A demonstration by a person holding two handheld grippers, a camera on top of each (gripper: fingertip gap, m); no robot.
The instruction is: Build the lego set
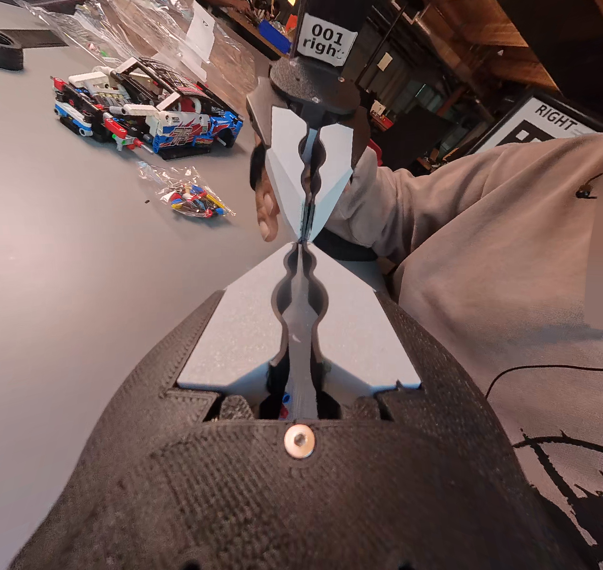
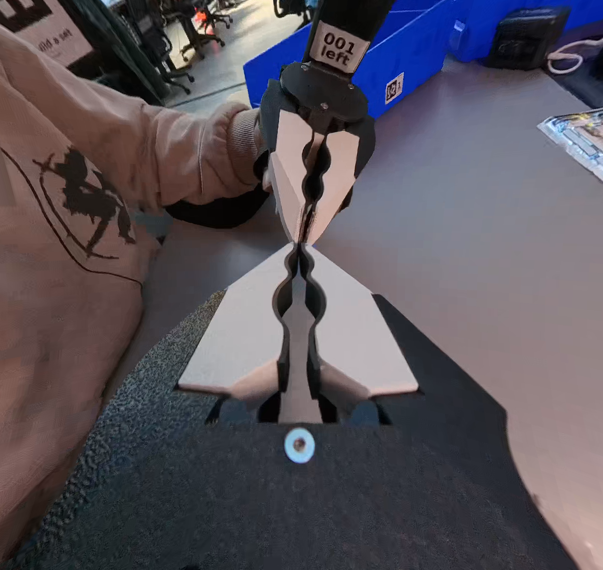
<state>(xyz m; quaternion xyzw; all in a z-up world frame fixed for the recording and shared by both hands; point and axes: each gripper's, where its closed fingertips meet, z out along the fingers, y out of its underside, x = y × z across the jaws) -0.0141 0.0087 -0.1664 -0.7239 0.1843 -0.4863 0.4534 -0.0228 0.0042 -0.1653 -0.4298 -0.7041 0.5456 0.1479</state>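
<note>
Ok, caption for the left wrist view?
Shut left gripper meets shut right gripper tip-to-tip; Lego car beyond.

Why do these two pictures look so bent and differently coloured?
Left wrist view: wide-angle lens curves the table edges, cool grey light, lego car sharp, left gripper crisp. Right wrist view: same curving, warmer pinkish cast on the right gripper, smeary sleeve, background chairs soft.

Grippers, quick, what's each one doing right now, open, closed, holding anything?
Left gripper: closed, tip to tip with the other, nothing visibly held.
Right gripper: closed, nothing visibly held.
</note>
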